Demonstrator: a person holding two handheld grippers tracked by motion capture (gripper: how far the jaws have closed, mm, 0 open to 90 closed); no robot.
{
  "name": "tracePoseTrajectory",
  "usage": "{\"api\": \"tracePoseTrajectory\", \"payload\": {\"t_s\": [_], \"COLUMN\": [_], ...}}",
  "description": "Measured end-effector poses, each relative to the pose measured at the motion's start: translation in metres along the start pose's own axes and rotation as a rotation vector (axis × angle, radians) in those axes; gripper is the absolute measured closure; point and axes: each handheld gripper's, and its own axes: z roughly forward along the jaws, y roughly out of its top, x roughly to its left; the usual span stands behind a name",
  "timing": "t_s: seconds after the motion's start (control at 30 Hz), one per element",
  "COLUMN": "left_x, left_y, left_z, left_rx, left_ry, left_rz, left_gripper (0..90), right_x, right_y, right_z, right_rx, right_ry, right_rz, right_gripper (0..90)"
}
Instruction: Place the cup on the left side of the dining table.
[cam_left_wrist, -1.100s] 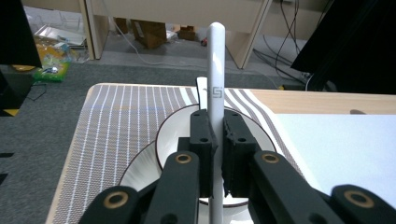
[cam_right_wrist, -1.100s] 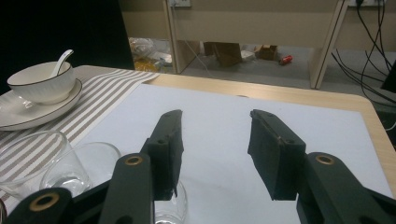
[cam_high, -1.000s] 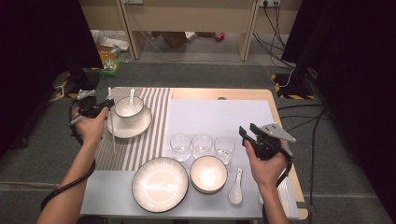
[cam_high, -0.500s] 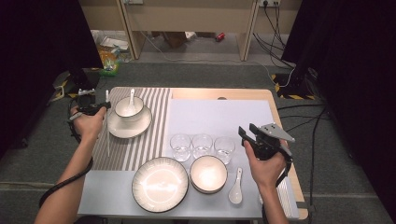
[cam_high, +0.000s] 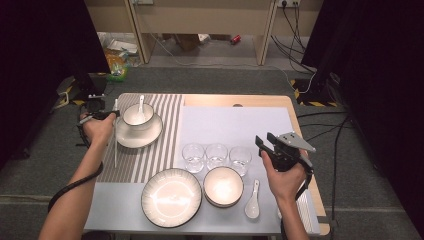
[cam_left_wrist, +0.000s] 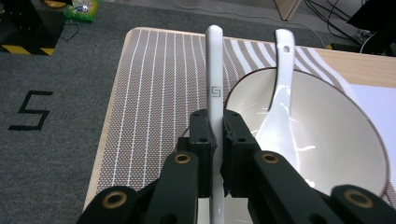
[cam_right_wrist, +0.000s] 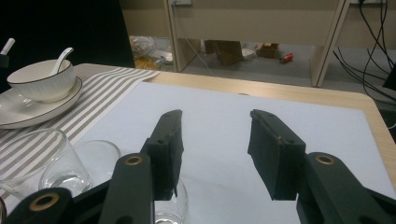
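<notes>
Holding a white chopstick (cam_left_wrist: 214, 93) clamped in the left gripper (cam_left_wrist: 214, 140), long axis running alongside the bowl (cam_high: 138, 115), just left of it. Right gripper (cam_high: 272, 145) hangs wide open w/ nothing in it, way off by the glasses (cam_high: 216, 156).

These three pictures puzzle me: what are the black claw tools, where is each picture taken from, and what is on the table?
A person holds a two-jaw gripper in each hand. The high view looks down from above; the other two come from cameras riding on each gripper. The left gripper is shut on a long white chopstick beside a bowl with a spoon in it, on a plate. The right gripper is open and holds nothing. On the table also lie three glasses, another plate, another bowl and another spoon.
</notes>
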Motion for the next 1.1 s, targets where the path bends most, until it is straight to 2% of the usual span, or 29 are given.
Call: {"api": "tracePoseTrajectory", "payload": {"t_s": [0.2, 0.27, 0.37, 0.47, 0.77, 1.1], "left_x": [0.004, 0.004, 0.002, 0.002, 0.004, 0.006], "left_y": [-0.002, -0.002, -0.003, -0.005, -0.012, -0.016], "left_z": [0.011, 0.014, 0.016, 0.019, 0.026, 0.031], "left_rx": [0.017, 0.023, 0.035, 0.035, 0.069, 0.081], "left_ry": [0.017, 0.009, 0.011, 0.019, 0.026, 0.038], "left_rz": [-0.024, -0.028, -0.009, -0.024, -0.016, -0.027], "left_gripper": [83.1, 83.1, 83.0, 83.0, 83.0, 83.0], "right_x": [0.001, 0.001, 0.0, 0.001, 0.002, 0.001], "right_y": [0.0, 0.0, -0.001, -0.001, -0.001, -0.001], "right_z": [0.001, 0.001, 0.002, 0.002, 0.003, 0.002], "right_rx": [0.004, 0.003, 0.003, 0.006, 0.01, 0.009], "right_ry": [0.004, 0.004, 0.005, 0.005, 0.008, 0.005], "right_rz": [0.007, 0.005, -0.001, 0.001, 0.007, 0.002], "right_gripper": [54.7, 54.7, 54.7, 54.7, 54.7, 54.7]}}
